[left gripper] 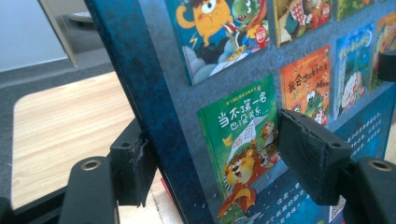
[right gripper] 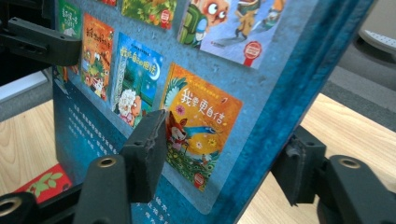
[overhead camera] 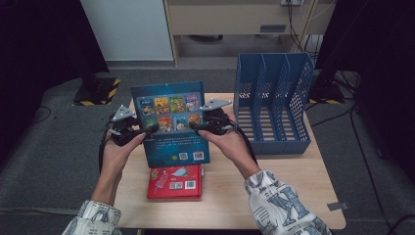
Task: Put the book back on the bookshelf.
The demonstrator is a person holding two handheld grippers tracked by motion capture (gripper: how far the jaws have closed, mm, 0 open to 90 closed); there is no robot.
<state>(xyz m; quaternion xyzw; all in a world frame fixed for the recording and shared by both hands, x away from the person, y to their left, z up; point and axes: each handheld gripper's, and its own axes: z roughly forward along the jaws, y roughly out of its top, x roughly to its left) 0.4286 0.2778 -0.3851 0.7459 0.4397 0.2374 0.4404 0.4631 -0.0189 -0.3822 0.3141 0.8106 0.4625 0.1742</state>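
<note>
In the high view, a blue book (overhead camera: pixel 171 125) is held upright at the centre of the frame, its back cover with small pictured covers turned toward the camera, its lower edge raised above the wooden table (overhead camera: pixel 293 186). It is gripped at both side edges. The left gripper (overhead camera: pixel 147 131) is seen at centre left, clamped on the book's left edge, with the left hand (overhead camera: pixel 120 147) wrapped under it and the forearm rising from the lower left of the frame in a patterned sleeve. The right gripper (overhead camera: pixel 195 126) is seen just right of centre, clamped on the book's right edge; the right hand (overhead camera: pixel 230 139) is cupped around it, and its forearm runs down to the lower right. In the left gripper view, the blue book (left gripper: pixel 196 102) is seen between the two black jaws, one pad pressed on the cover and the other behind the spine edge. In the right gripper view, the same book (right gripper: pixel 196 93) is pinched likewise, one pad on the cover, one behind. A red book (overhead camera: pixel 175 182) lies flat on the table below the blue one. A blue file rack (overhead camera: pixel 274 105) stands on the table in the upper right of the high view, well apart from both hands.
</note>
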